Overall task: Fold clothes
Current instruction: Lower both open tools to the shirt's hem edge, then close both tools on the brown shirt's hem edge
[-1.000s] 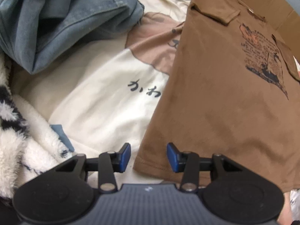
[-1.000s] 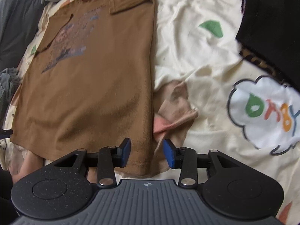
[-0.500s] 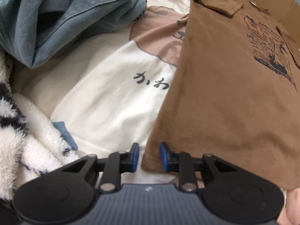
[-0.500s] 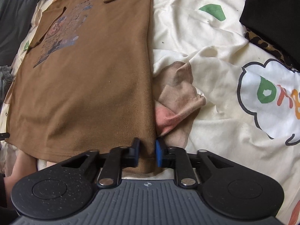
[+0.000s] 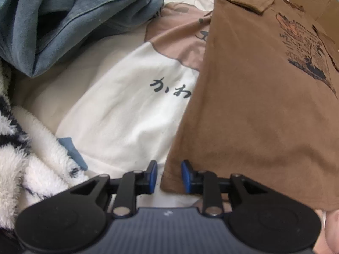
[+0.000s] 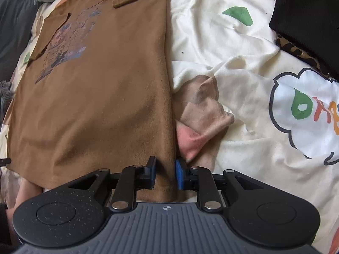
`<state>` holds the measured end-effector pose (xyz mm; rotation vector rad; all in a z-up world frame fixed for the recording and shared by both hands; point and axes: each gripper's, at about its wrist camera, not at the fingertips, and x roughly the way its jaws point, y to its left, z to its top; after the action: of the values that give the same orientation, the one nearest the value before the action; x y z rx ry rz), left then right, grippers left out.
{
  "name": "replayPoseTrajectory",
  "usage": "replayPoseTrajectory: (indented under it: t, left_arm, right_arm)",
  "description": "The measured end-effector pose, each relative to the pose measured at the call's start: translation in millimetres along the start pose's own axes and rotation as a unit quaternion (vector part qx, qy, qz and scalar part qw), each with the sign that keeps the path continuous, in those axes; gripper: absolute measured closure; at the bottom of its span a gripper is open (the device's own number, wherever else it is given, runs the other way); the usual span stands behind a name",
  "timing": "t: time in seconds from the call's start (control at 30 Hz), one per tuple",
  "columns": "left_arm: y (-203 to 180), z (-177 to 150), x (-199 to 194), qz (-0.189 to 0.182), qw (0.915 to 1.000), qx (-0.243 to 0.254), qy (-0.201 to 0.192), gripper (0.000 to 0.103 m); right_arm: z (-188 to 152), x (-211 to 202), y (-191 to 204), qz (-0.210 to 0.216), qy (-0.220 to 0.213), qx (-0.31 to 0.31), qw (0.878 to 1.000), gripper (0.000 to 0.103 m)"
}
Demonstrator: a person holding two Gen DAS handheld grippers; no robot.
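**Brown T-shirt taken at both hem corners**

One brown T-shirt was laid flat, print up, on the cartoon-printed bedsheet, its two sleeves folded inward, apparently ready for a lengthwise fold. Left of the shirt, one crumpled denim garment was seen. At the shirt's near-left hem corner the left gripper was set, jaws narrow and opening, the corner between them. At the near-right corner the right gripper was likewise narrow and opening around the hem.

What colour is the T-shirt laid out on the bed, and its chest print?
Brown T-shirt, with a dark blue and orange chest print; the print shows best in the left wrist view.
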<state>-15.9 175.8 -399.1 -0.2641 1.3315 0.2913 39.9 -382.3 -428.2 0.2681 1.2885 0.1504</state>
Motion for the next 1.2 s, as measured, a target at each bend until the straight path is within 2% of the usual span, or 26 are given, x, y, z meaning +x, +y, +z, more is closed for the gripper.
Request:
replayPoseTrajectory:
  t: [0.03, 0.13, 0.23, 0.27, 0.37, 0.57, 0.77, 0.8, 0.83, 0.87, 0.97, 1.2]
  left_arm:
    - [0, 0, 0, 0.000, 1.0000, -0.002, 0.001, 0.074]
    - [1, 1, 1, 0.001, 1.0000, -0.003, 0.002, 0.076]
    - [1, 0, 0, 0.002, 1.0000, 0.006, 0.004, 0.089]
    - [2, 0, -1, 0.003, 1.0000, 0.008, 0.005, 0.091]
    - [5, 0, -2, 0.002, 1.0000, 0.004, 0.009, 0.091]
    - [9, 1, -2, -0.003, 0.9999, -0.006, 0.008, 0.089]
    - [12, 1, 1, -0.011, 0.9999, -0.005, 0.003, 0.090]
    - [12, 1, 1, -0.012, 0.9999, -0.005, 0.003, 0.090]
    - [12, 2, 1, -0.014, 0.9999, -0.004, 0.004, 0.090]
    - [11, 2, 1, -0.014, 0.9999, 0.000, 0.006, 0.093]
    - [10, 3, -2, -0.015, 0.9998, 0.006, 0.009, 0.098]
    - [14, 9, -26, -0.013, 0.9999, -0.005, 0.009, 0.099]
  right_arm:
    - [0, 0, 0, -0.002, -0.001, 0.000, 1.000, 0.076]
    - [0, -1, 1, -0.001, -0.003, -0.002, 1.000, 0.076]
    - [0, -7, 1, 0.010, -0.001, -0.006, 1.000, 0.083]
    - [0, -10, 2, 0.017, -0.002, -0.007, 1.000, 0.084]
    - [0, -19, 9, 0.039, -0.008, -0.013, 0.999, 0.082]
    - [1, -8, 1, 0.023, 0.003, 0.010, 1.000, 0.080]
    - [1, 2, -9, 0.036, 0.011, 0.037, 0.999, 0.078]
    - [1, 3, -10, 0.039, 0.013, 0.040, 0.998, 0.081]
    - [1, 3, -11, 0.042, 0.014, 0.043, 0.998, 0.094]
    - [1, 4, -13, 0.045, 0.016, 0.046, 0.998, 0.099]
    - [3, 1, -11, 0.043, 0.019, 0.041, 0.998, 0.101]
    - [12, -29, -9, 0.032, 0.012, 0.034, 0.999, 0.102]
